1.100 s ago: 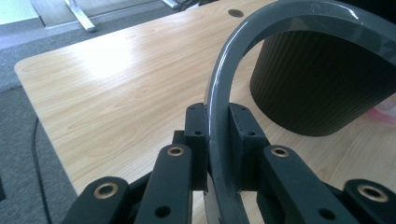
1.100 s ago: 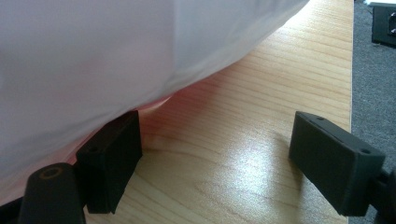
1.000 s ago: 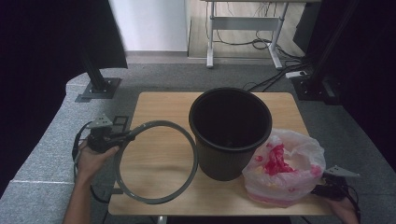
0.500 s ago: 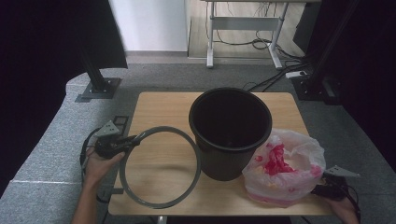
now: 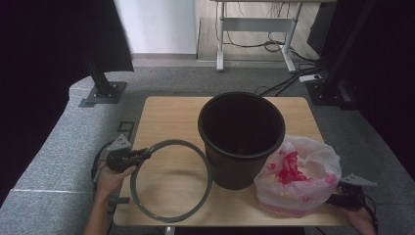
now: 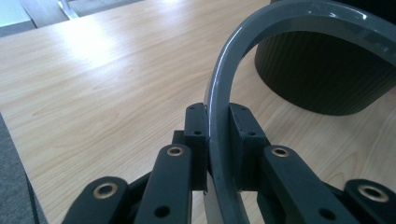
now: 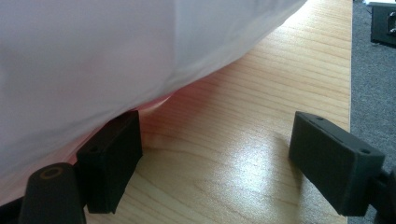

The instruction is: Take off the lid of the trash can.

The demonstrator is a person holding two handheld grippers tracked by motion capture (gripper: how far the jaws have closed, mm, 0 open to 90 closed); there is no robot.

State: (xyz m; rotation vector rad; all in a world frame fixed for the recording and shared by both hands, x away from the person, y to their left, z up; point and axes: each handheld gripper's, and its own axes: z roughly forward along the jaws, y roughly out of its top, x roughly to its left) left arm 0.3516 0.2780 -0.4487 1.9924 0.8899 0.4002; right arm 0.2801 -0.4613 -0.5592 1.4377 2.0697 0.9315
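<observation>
We keep the left gripper clamped on the ring — lying near the table's front-left corner — and lower it flat; the right gripper gapes wide, holding nothing.

One grey ring, one black bucket, one plastic bag.

Grey ring cut off by top and bottom edges in left gripper view. Black bucket cropped at right there. Plastic bag blurred, overfills right gripper view; contents unreadable, red-pink smear. Right hand mostly past bottom edge.
</observation>
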